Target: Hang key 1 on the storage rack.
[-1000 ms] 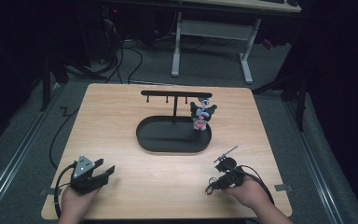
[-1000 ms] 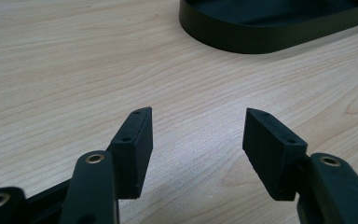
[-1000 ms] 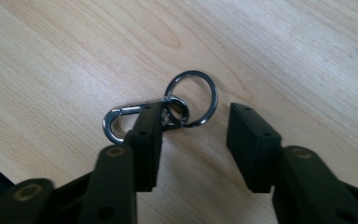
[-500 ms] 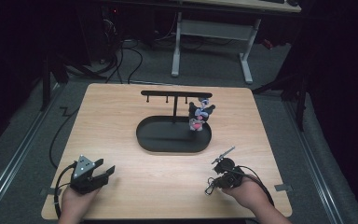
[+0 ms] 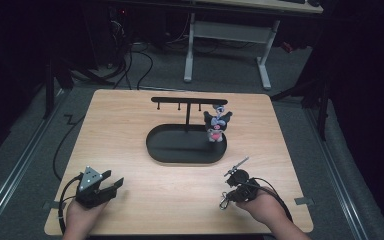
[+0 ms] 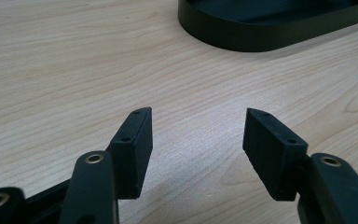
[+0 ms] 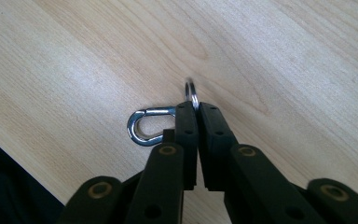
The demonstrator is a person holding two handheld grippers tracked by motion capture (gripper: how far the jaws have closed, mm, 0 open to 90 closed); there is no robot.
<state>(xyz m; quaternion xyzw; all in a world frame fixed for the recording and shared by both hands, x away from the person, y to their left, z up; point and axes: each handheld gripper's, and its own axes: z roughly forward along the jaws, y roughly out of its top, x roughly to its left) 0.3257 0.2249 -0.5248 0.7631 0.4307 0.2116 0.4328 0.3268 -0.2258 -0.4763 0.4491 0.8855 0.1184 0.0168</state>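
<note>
The right gripper (image 7: 197, 109) has just been closing and is clamped on a key ring (image 7: 191, 91), its one silver clasp (image 7: 145, 126) jutting out at nine o'clock of the jaws, on the table (image 5: 130, 125) near its front edge. The left gripper (image 6: 196, 126) stands apart, holding nothing. One black stand (image 5: 185, 145) and one plush toy (image 5: 216, 126) sit at twelve o'clock.

Right hand-held gripper (image 5: 226, 200) low on table (image 5: 130, 125), metal clasp (image 5: 223, 204) at tip; left hand-held gripper (image 5: 111, 183) resting apart.
</note>
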